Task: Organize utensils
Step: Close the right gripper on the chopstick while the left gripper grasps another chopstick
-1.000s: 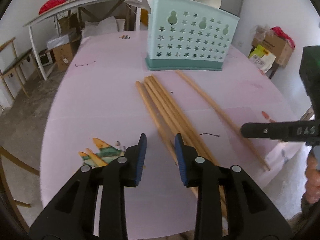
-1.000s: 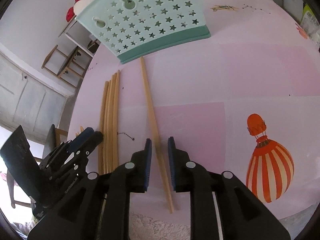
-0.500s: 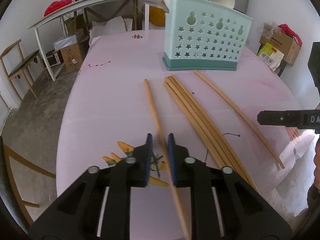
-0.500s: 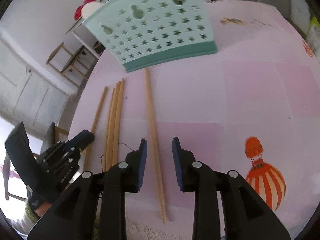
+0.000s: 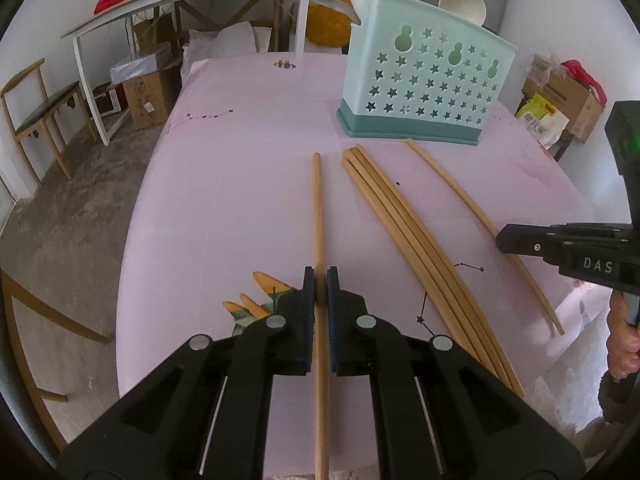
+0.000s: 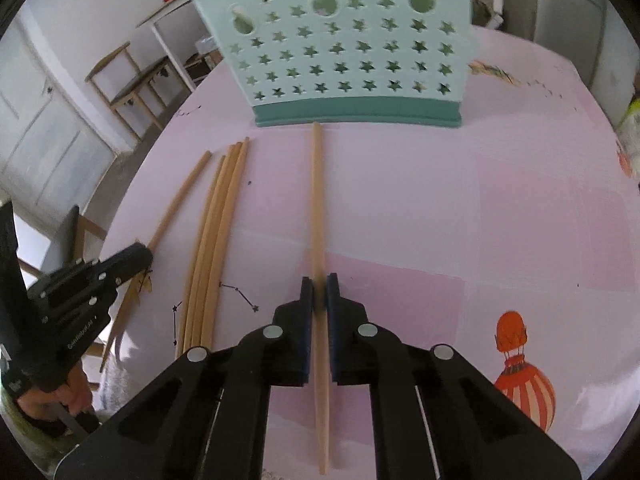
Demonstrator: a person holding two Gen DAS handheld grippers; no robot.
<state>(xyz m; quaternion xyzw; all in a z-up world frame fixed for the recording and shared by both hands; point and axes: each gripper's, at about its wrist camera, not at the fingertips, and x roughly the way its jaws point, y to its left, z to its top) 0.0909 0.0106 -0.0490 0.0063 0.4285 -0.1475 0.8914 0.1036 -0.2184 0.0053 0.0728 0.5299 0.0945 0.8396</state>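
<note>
Several long wooden chopsticks lie on a pink tablecloth in front of a mint-green star-cut utensil holder [image 5: 424, 92]. My left gripper [image 5: 320, 280] is shut on a single chopstick [image 5: 317, 208] that lies apart, left of a bundle of chopsticks [image 5: 404, 232]. My right gripper [image 6: 319, 286] is shut on another single chopstick [image 6: 317, 200] whose far tip touches the holder's base [image 6: 356, 114]. The bundle also shows in the right wrist view [image 6: 216, 232]. Each gripper shows in the other's view: the right one [image 5: 568, 250], the left one [image 6: 80, 284].
A white spoon and a bowl [image 5: 462, 4] rise behind the holder. The table's near edge runs under both grippers. A white side table [image 5: 180, 0], a chair [image 5: 36, 108] and cardboard boxes [image 5: 568, 100] stand around the table.
My left gripper moved left off the bundle, drew one chopstick aside and shut on it. My right gripper opened slightly, then shut on the lone right chopstick, now lined up with the holder.
</note>
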